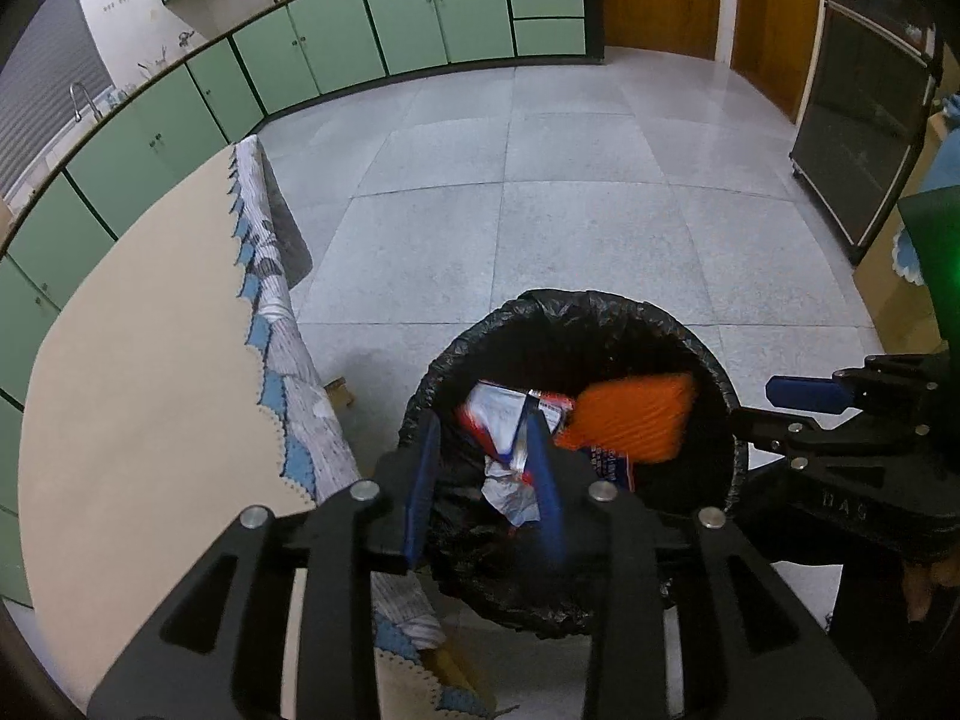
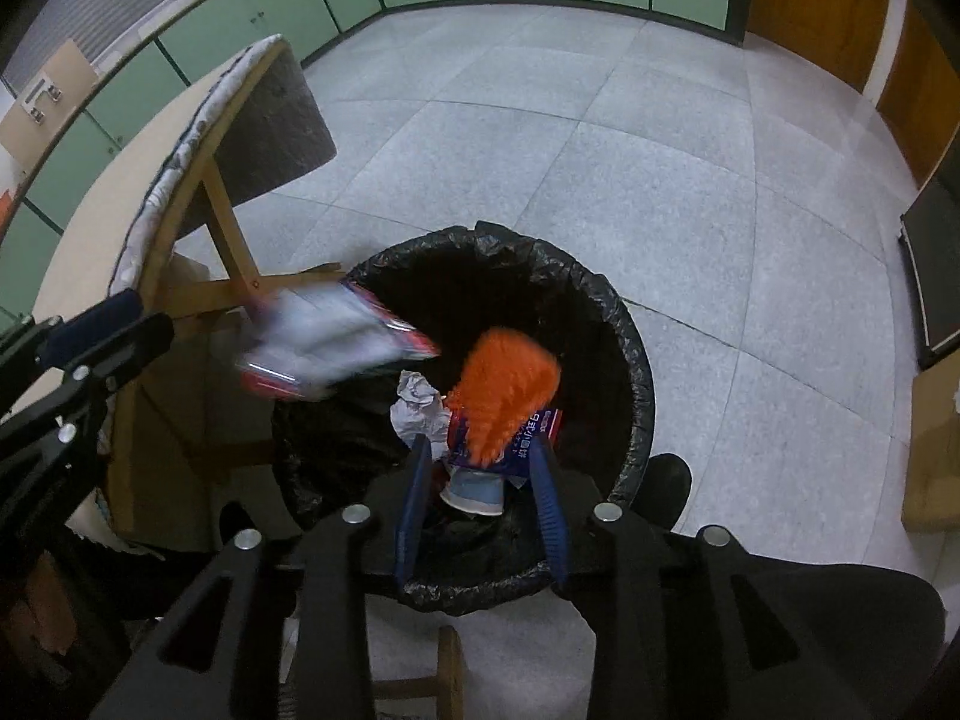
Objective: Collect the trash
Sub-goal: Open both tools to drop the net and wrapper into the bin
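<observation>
A black-lined bin point(image 1: 576, 306) point(image 2: 636, 348) stands on the floor under both grippers. My left gripper point(image 1: 480, 420) point(image 2: 132, 324) is open. A white and red wrapper point(image 1: 501, 420) point(image 2: 336, 342) hangs blurred at the bin's rim, apart from its fingertips. My right gripper point(image 2: 482, 444) point(image 1: 786, 408) is open too. An orange ribbed piece point(image 2: 504, 396) point(image 1: 630, 420), also blurred, sits free in the bin's mouth just beyond its fingers. Deeper in the bin lie crumpled white paper point(image 2: 414, 402), a blue printed packet point(image 2: 534, 426) and a paper cup point(image 2: 474, 492).
A table point(image 1: 150, 360) with a beige top and a patterned cloth edge stands left of the bin, its wooden leg point(image 2: 234, 240) close to the rim. Green cabinets point(image 1: 420, 12) line the far wall. A dark cabinet point(image 1: 864, 120) and a cardboard box point(image 2: 936, 450) stand to the right.
</observation>
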